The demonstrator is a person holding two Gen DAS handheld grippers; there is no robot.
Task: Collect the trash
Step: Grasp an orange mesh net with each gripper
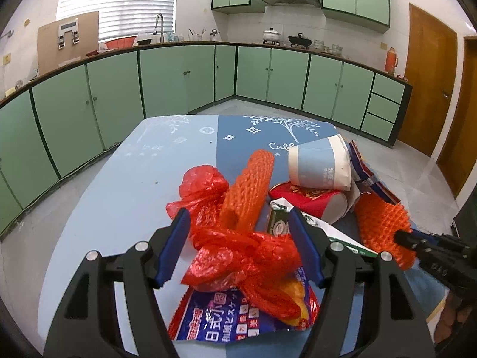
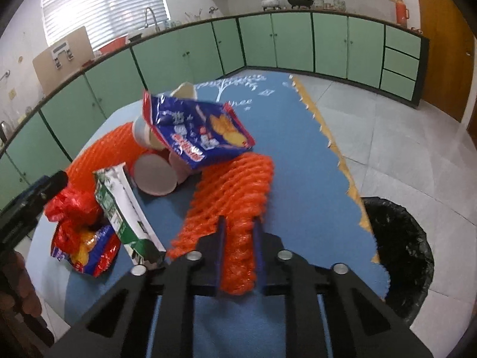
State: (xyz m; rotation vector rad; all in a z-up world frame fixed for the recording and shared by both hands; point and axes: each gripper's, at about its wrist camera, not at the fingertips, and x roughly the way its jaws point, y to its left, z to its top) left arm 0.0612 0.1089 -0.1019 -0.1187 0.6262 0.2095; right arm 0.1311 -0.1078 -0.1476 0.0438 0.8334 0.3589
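Trash: my right gripper (image 2: pixel 240 226) pinches the orange foam net (image 2: pixel 235 185); my left gripper (image 1: pixel 238 238) stands wide around the red plastic bag (image 1: pixel 238 256). Next, I'd close left, then carry both to the black-lined bin (image 2: pixel 399 238).

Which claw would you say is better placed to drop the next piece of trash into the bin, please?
Right. The right claw is already shut on an orange foam net, and the black-lined bin sits just to its right. The left claw stands open around the red plastic bag.
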